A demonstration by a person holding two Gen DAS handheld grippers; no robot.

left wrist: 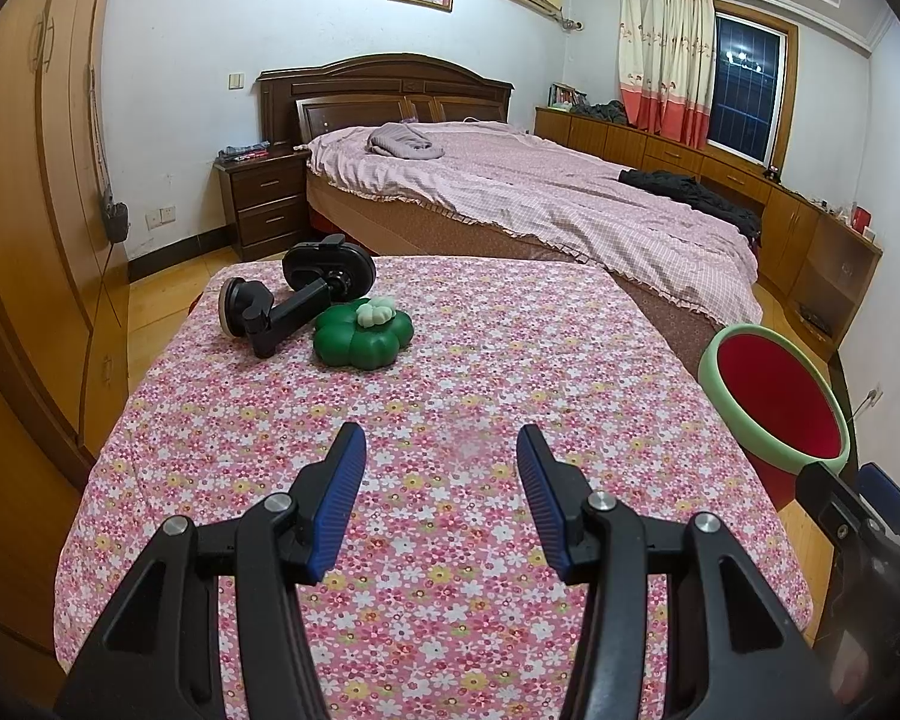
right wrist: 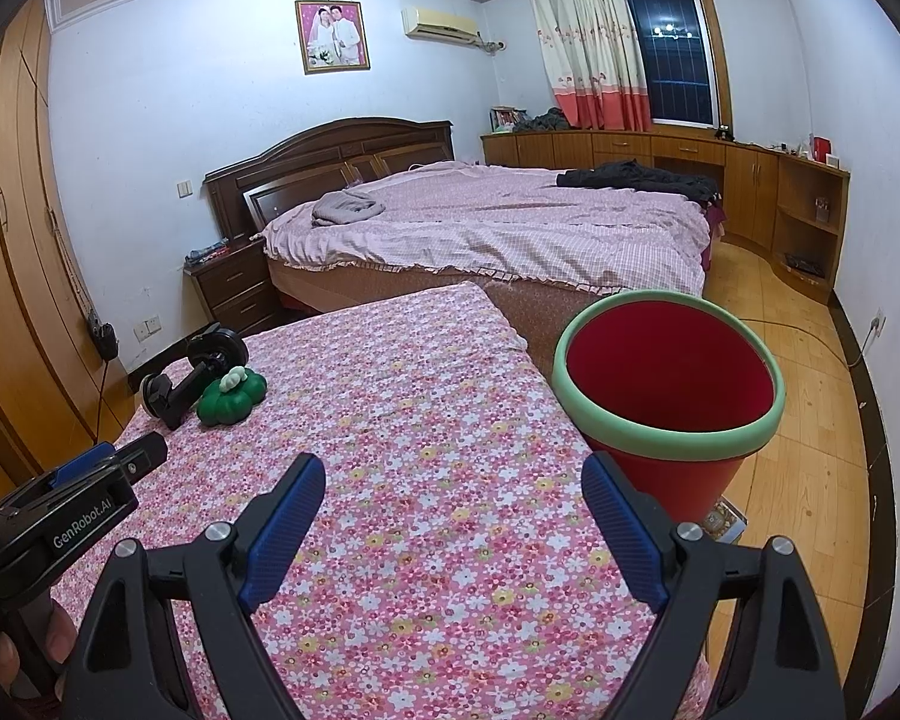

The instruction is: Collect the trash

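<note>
- Far left corner of the flowered table (left wrist: pixel 450 396): a black phone mount (left wrist: pixel 294 300) lies with its long arm running slantwise from the near left up to its oval cradle, touching a green clover-shaped toy (left wrist: pixel 363 339) just to its right.
- Left gripper (left wrist: pixel 441 453): jaws moderately apart, nothing between them, hovering over bare cloth; both items sit ahead and to its left, well apart from the tips.
- Right gripper (right wrist: pixel 453 483): jaws wide, empty, farther from the items, so the left looks the better reach.
- Far right: the red bin (right wrist: pixel 669 390) with a green rim, off the table's right edge, mouth tilted toward us.
</note>
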